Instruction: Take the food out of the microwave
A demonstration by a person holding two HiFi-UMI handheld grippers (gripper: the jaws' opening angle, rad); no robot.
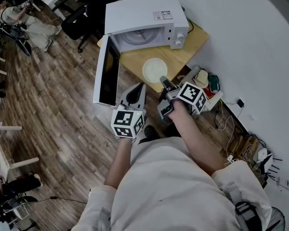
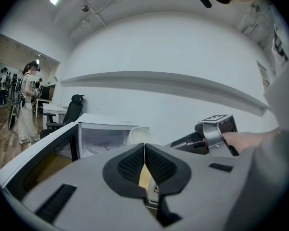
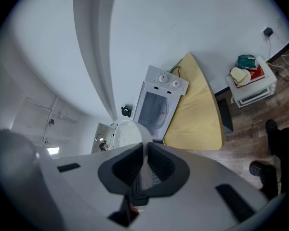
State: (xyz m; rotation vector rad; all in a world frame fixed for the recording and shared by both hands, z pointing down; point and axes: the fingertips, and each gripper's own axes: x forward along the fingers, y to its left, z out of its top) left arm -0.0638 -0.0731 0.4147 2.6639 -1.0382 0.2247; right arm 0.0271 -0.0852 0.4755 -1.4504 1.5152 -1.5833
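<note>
Right gripper (image 3: 145, 153) is clamped on the rim of the bowl (image 1: 154, 70). The bowl is out of the microwave (image 1: 147, 23), over the worktop (image 1: 132, 61), beside the open door (image 1: 108, 73). Left gripper (image 2: 144, 150) is closed on nothing, near the door's lower edge.

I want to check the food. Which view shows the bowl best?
The head view: nearly the whole bowl shows from above, its pale contents visible. The right gripper view sees it side-on, rim clamped in the right gripper; the left gripper view shows only a part above the closed jaws.
</note>
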